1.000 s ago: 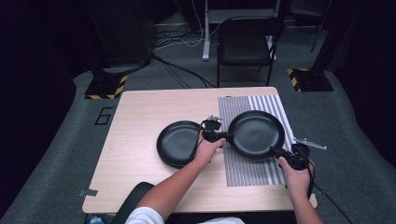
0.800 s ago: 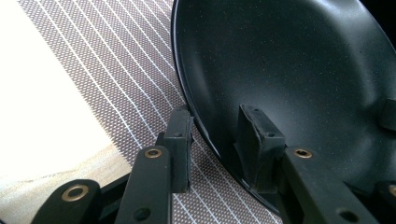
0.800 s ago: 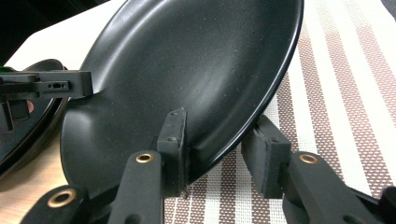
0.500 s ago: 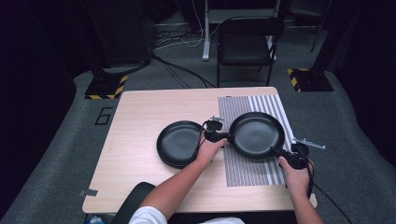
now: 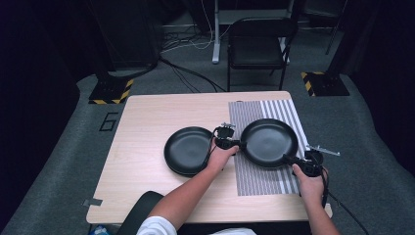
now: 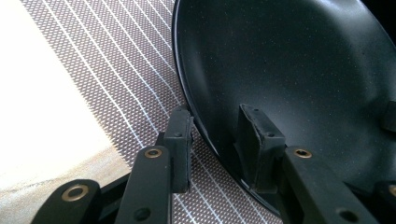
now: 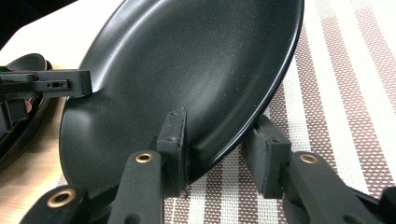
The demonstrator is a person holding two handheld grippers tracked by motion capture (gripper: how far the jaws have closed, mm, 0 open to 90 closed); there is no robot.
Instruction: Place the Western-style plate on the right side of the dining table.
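The rim of the round black matte plate (image 5: 268, 142) is clamped by the left gripper (image 5: 234, 143) at nine o'clock and by the right gripper (image 5: 292, 160) at about four o'clock, above the striped woven placemat (image 5: 254, 178). A second black plate (image 5: 186, 151) lies beside on the wooden table (image 5: 147, 117). The plate is judged not yet set down. Both forearms are stretched forward.

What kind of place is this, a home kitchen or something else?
Probably a lab or recording studio, not a kitchen: a bare wooden table stands on grey carpet, with loose cables on the floor, yellow-black striped stand bases and a folding chair among dark surroundings.
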